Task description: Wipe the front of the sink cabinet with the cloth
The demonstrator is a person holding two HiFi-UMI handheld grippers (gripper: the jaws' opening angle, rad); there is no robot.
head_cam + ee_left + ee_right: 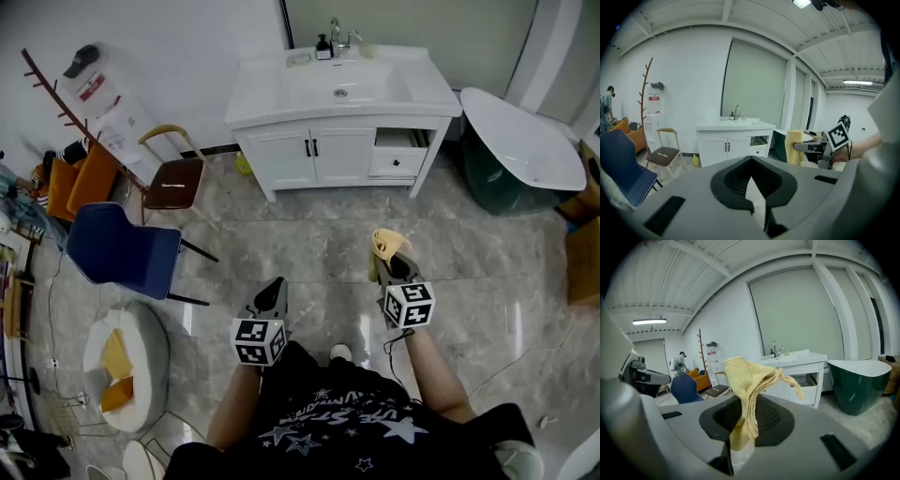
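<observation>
The white sink cabinet (pixel 314 155) stands against the far wall, a few steps ahead across the tiled floor; it also shows as the cabinet (pixel 726 147) in the left gripper view and the cabinet (pixel 799 378) in the right gripper view. Its two doors are closed and its right-hand drawer (pixel 398 161) is pulled out. My right gripper (pixel 394 262) is shut on a folded yellow cloth (pixel 382 244), which sticks up from the jaws as the cloth (pixel 747 380). My left gripper (pixel 274 289) is held beside it, shut and with nothing in it. Both are well short of the cabinet.
A dark green bathtub (pixel 520 150) sits right of the cabinet. A blue chair (pixel 127 248) and a brown chair (pixel 173 183) stand at the left, with a coat rack (pixel 84 112) behind. A round white stool (pixel 122 361) is at lower left, a cardboard box (pixel 586 262) at the right edge.
</observation>
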